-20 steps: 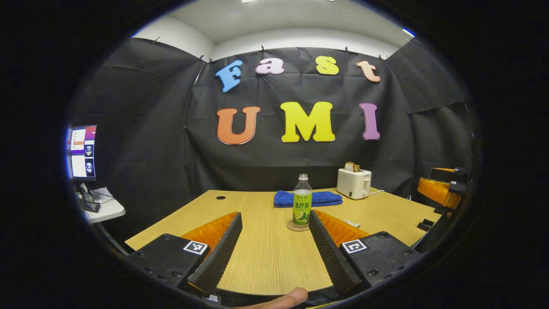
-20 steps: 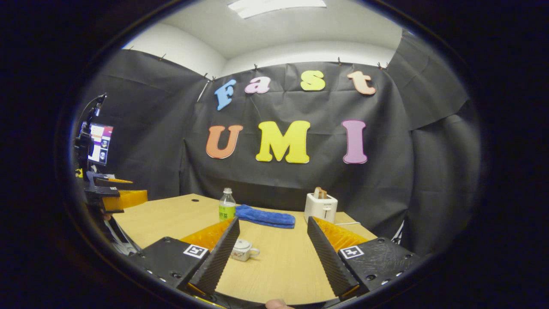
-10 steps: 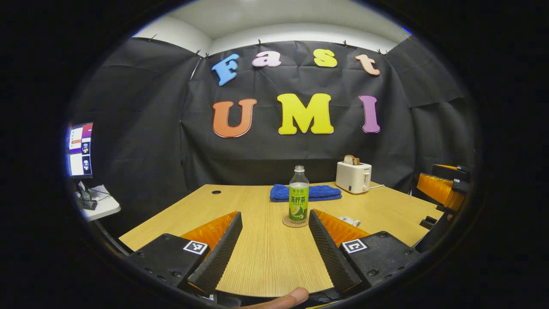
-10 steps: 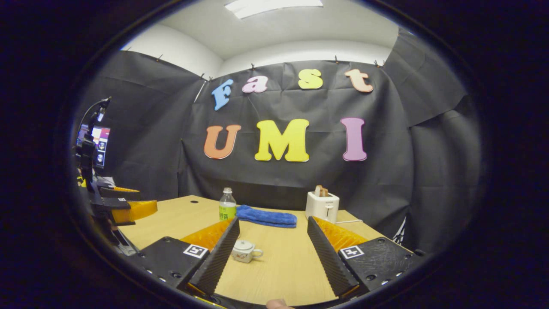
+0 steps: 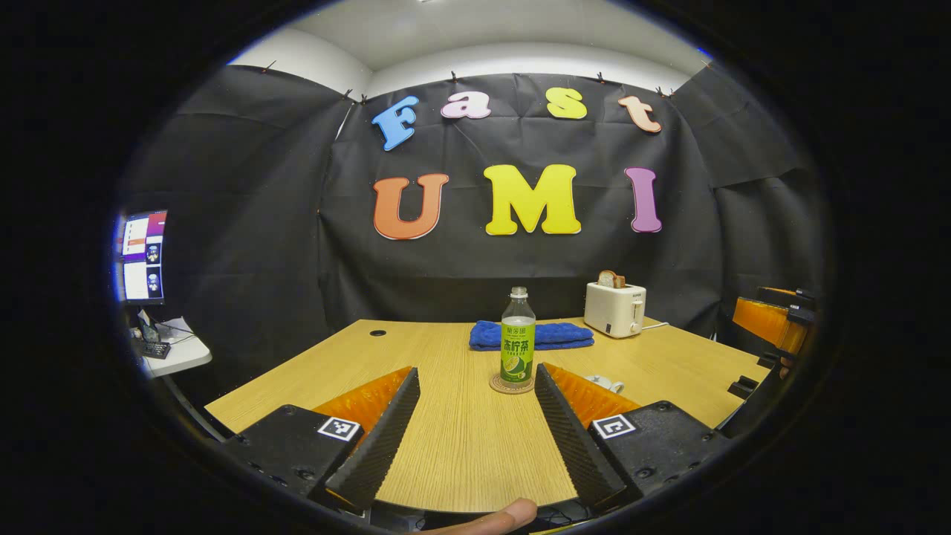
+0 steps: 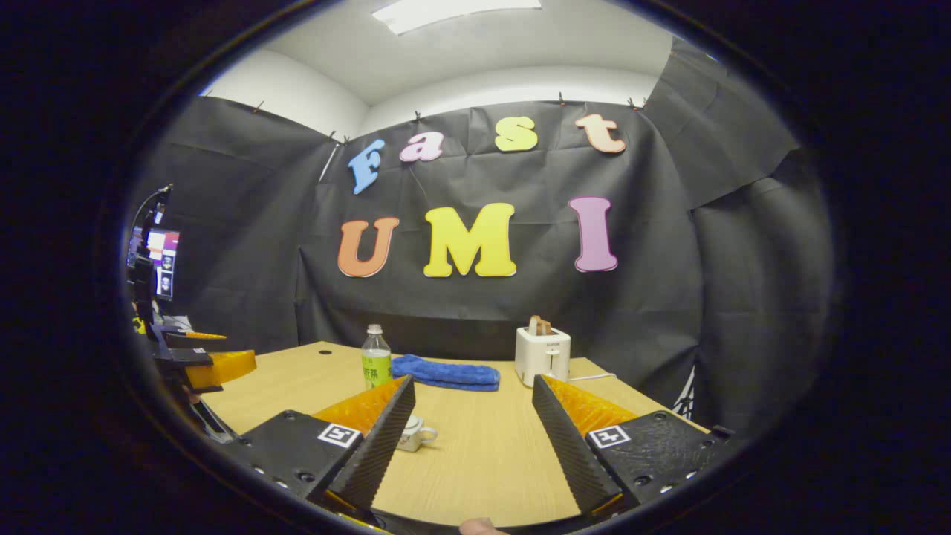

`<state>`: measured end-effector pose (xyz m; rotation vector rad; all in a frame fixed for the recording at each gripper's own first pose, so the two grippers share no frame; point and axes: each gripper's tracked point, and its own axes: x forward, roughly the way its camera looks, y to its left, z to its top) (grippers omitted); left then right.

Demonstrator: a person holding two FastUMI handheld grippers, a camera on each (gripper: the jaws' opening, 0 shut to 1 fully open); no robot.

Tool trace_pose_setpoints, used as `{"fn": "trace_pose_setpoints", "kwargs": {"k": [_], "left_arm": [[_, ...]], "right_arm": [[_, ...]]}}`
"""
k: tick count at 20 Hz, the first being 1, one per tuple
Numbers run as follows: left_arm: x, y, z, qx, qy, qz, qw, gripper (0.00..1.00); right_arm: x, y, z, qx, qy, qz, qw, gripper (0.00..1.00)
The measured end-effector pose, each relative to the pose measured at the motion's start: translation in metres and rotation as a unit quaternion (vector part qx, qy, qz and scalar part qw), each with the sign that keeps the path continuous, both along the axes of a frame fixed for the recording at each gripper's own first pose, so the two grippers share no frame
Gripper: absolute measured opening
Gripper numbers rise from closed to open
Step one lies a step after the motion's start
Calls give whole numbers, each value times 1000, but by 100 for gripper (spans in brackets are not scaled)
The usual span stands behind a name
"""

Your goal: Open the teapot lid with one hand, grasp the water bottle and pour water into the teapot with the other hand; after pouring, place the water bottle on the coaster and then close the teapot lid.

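place: recording booth | black cloth walls (image 5: 245, 223) enclosing a wooden tabletop (image 5: 461, 438) | toaster (image 5: 614, 309), towel (image 5: 553, 334) sitting as props | monitor (image 5: 141, 256) glowing alongside

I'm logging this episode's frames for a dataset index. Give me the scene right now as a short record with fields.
setting: light wooden table in a booth
bottle: clear plastic water bottle with green label, upright on round coaster
teapot: small white teapot, lid on, untouched
left gripper: open, empty, aimed toward bottle
right gripper: open, empty, teapot beside its left finger
background: folded blue towel; white toaster holding bread
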<state>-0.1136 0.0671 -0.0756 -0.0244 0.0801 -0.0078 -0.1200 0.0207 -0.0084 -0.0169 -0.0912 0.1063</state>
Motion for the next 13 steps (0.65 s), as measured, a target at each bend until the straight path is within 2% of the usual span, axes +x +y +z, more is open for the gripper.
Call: {"fn": "trace_pose_setpoints", "kwargs": {"k": [7, 13], "left_arm": [[22, -7, -3, 0, 4, 22, 1000, 97], [52, -35, -6, 4, 15, 35, 999, 98]], "right_arm": [[34, -26, -13, 19, 26, 11, 999, 95], [75, -77, -19, 30, 47, 4, 998, 95]]}}
